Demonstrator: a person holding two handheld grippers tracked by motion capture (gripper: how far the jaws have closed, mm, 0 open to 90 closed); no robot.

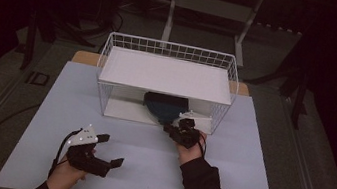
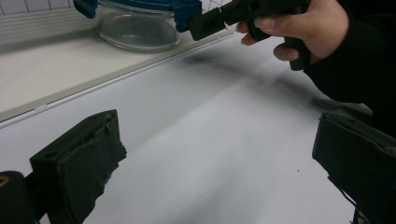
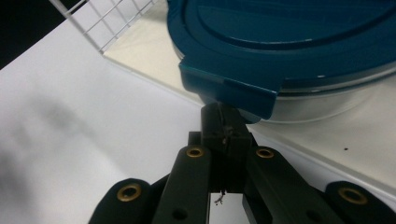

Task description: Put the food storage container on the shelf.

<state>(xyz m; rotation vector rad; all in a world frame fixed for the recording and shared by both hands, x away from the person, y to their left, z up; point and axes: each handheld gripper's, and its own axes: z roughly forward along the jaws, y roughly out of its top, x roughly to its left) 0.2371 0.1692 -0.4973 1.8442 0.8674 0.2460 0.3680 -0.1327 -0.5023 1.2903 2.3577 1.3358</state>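
The right tool (image 3: 224,133) is pressing its closed jaws under the latch tab of the round glass container with a blue lid (image 3: 299,56) inside the white wire basket (image 1: 112,51), while the left tool (image 1: 110,151) is waiting open over the tabletop (image 1: 145,172).

L gripper (image 1: 110,150) jaws wide, R gripper (image 3: 223,122) jaws closed

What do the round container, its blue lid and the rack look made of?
Container: clear and glossy, likely glass, you see through its wall. Blue lid: smooth moulded plastic with a latch tab. Rack: thin white wire grid, probably coated metal.
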